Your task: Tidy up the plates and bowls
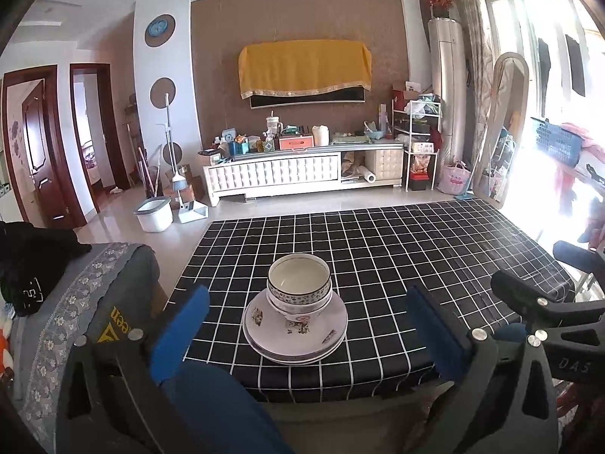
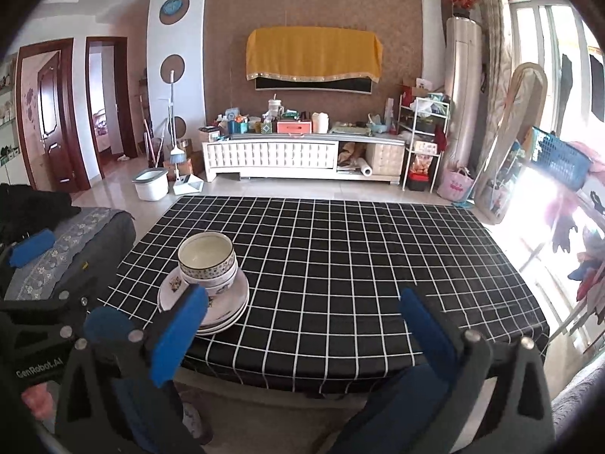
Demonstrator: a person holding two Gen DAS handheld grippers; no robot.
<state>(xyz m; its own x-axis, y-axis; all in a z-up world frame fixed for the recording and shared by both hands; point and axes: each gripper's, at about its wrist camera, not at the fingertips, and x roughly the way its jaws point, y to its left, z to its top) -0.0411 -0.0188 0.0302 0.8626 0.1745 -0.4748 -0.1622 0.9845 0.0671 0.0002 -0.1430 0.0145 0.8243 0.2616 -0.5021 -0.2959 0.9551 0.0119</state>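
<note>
Stacked bowls (image 1: 299,283) sit on a stack of patterned plates (image 1: 295,335) near the front edge of the table with the black checked cloth (image 1: 416,249). My left gripper (image 1: 306,325) is open and empty, held back from the table edge with the stack straight ahead between its blue fingers. In the right wrist view the bowls (image 2: 207,261) and plates (image 2: 223,310) lie at the table's front left. My right gripper (image 2: 302,321) is open and empty, facing the cloth (image 2: 340,257) to the right of the stack. Its left finger overlaps the plates in the view.
A grey sofa arm with embroidered cover (image 1: 75,295) stands left of the table. The right gripper's body (image 1: 548,325) shows at the right in the left wrist view. A TV cabinet (image 2: 302,157), mop bucket (image 2: 151,183) and shelf rack (image 2: 423,143) stand across the floor.
</note>
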